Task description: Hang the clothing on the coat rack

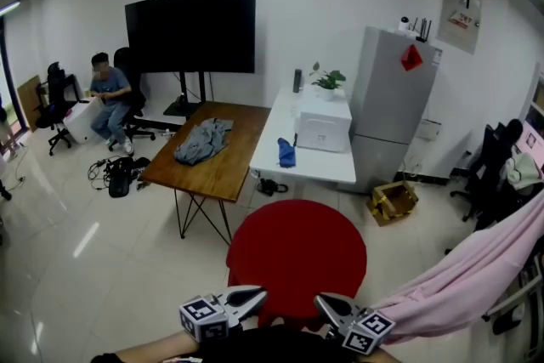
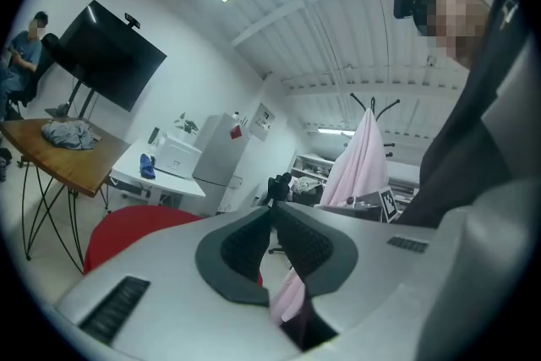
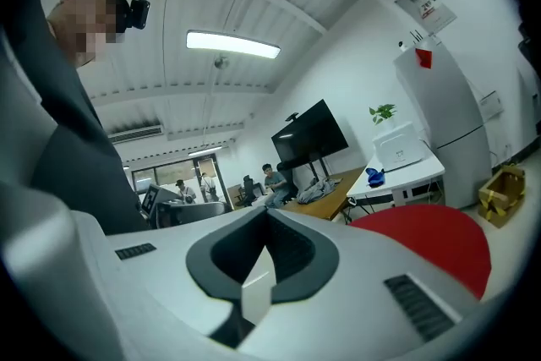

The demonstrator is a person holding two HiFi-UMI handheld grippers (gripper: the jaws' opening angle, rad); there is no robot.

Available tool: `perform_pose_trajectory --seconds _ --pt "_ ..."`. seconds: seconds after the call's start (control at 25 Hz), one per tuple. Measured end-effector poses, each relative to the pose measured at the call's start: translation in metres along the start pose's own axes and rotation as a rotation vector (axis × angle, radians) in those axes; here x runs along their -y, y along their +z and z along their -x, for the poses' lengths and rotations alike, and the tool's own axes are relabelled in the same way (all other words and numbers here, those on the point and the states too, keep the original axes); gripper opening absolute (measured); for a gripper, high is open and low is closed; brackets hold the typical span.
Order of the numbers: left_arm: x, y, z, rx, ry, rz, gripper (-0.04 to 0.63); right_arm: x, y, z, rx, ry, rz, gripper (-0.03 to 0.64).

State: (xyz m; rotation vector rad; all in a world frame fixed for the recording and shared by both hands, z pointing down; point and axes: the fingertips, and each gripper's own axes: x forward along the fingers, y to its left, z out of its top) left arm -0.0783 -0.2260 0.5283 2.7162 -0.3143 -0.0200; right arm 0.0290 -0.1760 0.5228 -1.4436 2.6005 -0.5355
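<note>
A pink garment [image 1: 476, 268] stretches from the right edge down to beside my right gripper's marker cube. In the left gripper view the pink garment [image 2: 363, 161] hangs from the dark coat rack [image 2: 373, 106]. My right gripper [image 1: 319, 299] is at the bottom of the head view, and its jaws are together with bare tips. The right gripper [image 3: 264, 211] shows nothing between its pads. My left gripper [image 1: 262, 294] sits beside it, jaws together and empty. The left gripper [image 2: 272, 207] points toward the rack. I cannot tell what keeps the garment's lower end up.
A red round top [image 1: 297, 251] lies just ahead of both grippers. Beyond it a wooden table [image 1: 225, 170] carries a grey garment [image 1: 204, 140]. A white table [image 1: 310, 166] holds a blue cloth [image 1: 286, 153]. A fridge [image 1: 391, 98], cardboard box [image 1: 393, 201], office chair [image 1: 501, 170] and seated person [image 1: 109, 93] stand around.
</note>
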Motion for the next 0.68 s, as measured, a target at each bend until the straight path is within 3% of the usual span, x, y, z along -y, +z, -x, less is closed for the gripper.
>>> perform_pose_trajectory --seconds 0.68 --pt "-0.004 0.002 -0.004 -0.005 -0.016 0.018 0.026 -0.012 -0.012 0.002 -0.049 0.023 0.043 0.0"
